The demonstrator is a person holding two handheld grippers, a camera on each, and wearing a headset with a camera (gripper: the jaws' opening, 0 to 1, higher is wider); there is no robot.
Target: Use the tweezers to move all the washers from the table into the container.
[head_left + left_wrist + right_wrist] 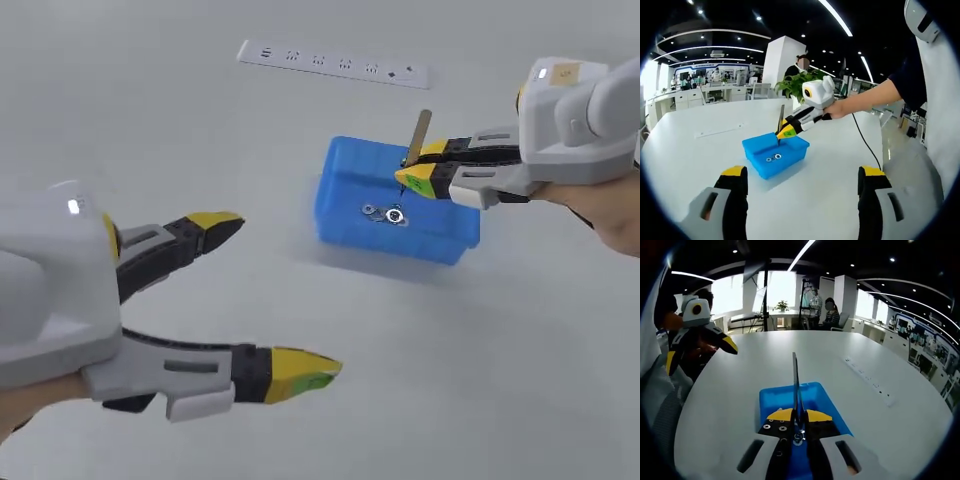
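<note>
Our right gripper (412, 172) hangs over the far right part of the blue container (345, 215), its fingers pressed together on the tweezers (420, 130). These stand nearly upright, their top end sticking up above the fingers and their thin tip pointing down into the container. Our left gripper (285, 295) is held low and near us, fingers spread wide with nothing between them. It is well apart from the container, with bare desk (480, 350) in between.

The container stands alone in the open middle of the desk, and in both gripper views the desk's rounded edges lie well away from it on every side. One power strip (335, 63) lies beyond it, well apart, so there is free room around all four walls.

By our count there is one container, one pair of tweezers and one power strip. The washers (385, 213) lie on the container's floor just below the tweezers' tip. The left gripper view shows two rings side by side, while in the head view they blur into one small cluster.
</note>
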